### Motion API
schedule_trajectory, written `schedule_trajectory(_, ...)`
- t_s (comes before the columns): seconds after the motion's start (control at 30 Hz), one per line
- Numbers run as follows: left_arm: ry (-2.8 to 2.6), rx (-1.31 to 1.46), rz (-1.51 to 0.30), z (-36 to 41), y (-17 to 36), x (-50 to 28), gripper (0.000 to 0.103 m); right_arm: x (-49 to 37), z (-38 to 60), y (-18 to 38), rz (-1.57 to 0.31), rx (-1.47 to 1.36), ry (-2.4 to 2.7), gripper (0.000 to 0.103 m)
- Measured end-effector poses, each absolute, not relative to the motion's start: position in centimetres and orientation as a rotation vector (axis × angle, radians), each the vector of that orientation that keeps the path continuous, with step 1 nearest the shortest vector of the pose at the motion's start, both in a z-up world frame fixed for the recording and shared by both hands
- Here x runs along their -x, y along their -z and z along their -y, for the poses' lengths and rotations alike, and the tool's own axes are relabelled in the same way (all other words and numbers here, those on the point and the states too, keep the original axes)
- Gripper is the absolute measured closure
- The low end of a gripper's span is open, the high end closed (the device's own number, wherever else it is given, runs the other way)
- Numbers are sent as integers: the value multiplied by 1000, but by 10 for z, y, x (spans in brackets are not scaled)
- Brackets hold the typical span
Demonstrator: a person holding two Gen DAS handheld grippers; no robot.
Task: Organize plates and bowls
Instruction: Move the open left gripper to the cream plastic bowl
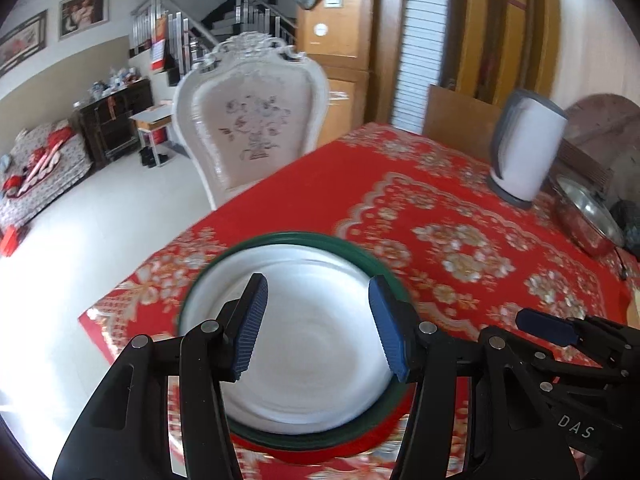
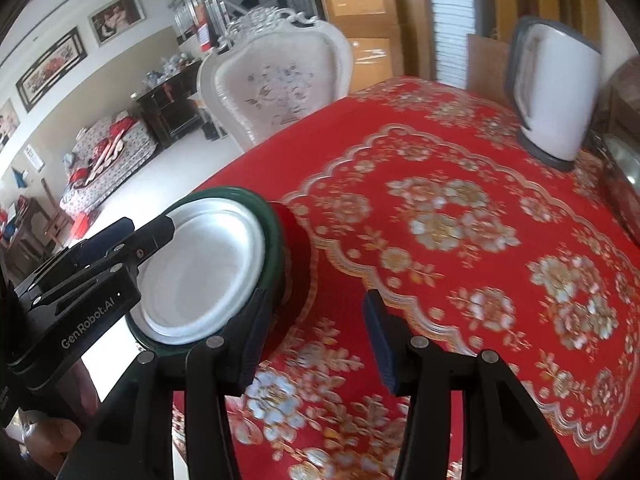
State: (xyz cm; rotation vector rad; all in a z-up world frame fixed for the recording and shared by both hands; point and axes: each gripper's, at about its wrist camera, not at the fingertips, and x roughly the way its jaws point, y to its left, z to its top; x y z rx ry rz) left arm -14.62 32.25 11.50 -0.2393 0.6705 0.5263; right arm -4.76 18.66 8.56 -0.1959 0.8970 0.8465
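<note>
A stack of dishes sits near the table's left corner: a white plate (image 1: 308, 320) on a dark green dish (image 1: 360, 254) over a red one (image 1: 348, 446). My left gripper (image 1: 320, 320) is open and empty, hovering just above the white plate. The stack also shows in the right wrist view, white plate (image 2: 204, 268) with green rim (image 2: 276, 232) and red dish (image 2: 298, 248). My right gripper (image 2: 314, 334) is open and empty, above the tablecloth just right of the stack. The left gripper's body (image 2: 80, 292) shows at the left there.
The table wears a red floral cloth (image 2: 440, 220). A white electric kettle (image 1: 526, 148) stands at the far right, with a steel pot lid (image 1: 588, 208) beside it. A white ornate chair (image 1: 252, 132) stands at the table's far edge.
</note>
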Motion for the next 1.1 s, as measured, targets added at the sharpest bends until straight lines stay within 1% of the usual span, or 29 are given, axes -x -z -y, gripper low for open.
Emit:
schedule_trajectory(0.4, -372, 152, -678, -237, -121, 102, 50, 27, -101, -91, -891, 113, -715, 52)
schedule_trajectory(0.6, -272, 105, -689, -180, -120, 76, 50, 15, -43, -90, -898, 51, -621, 52)
schedule_trajectory(0.73, -159, 108, -732, -135, -116, 48, 50, 7, 2, -88, -900, 3, -551, 52)
schedule_trajectory(0.87, -26, 87, -786, -81, -110, 19, 50, -3, 55, -83, -903, -56, -465, 46)
schedule_trajectory(0.93, 47, 85, -826, -49, -105, 1, 50, -7, 88, -80, -909, -86, -400, 46)
schedule_trajectory(1.1, 104, 16, -855, 12, -97, -29, 50, -16, 162, -68, -931, -157, -260, 46)
